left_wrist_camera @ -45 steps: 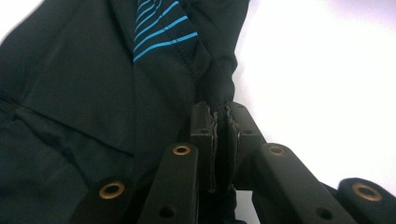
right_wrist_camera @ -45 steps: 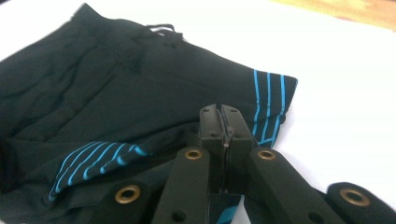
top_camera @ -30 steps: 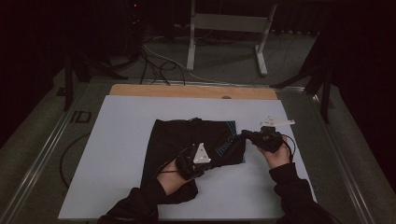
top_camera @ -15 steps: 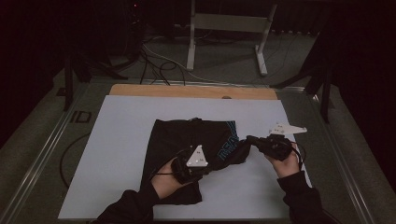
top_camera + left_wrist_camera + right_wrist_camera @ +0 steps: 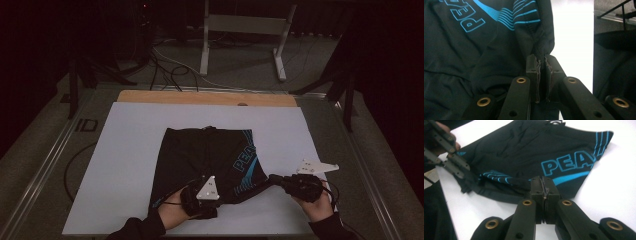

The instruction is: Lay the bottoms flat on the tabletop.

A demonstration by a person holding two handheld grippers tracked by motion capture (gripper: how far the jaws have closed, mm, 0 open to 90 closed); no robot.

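Partway: black shorts (image 5: 207,162) lie flat on worktop (image 5: 125,150), near hem pinched by left hand-held gripper (image 5: 541,62) and right hand-held gripper (image 5: 544,185), both pressed together on cloth; fold not yet made.

- A pair of black shorts (image 5: 210,160) is being laid flat on the white sheet of the bench, near its middle.
- Blue lettering (image 5: 571,163) and blue stripes (image 5: 602,141) are being shown on the side toward the right gripper.
- The near hem is being lifted and bunched, a fold with thin blue lines (image 5: 499,178) being turned up along it.
- The fabric is being pinched at two points of that near edge, one at each end.
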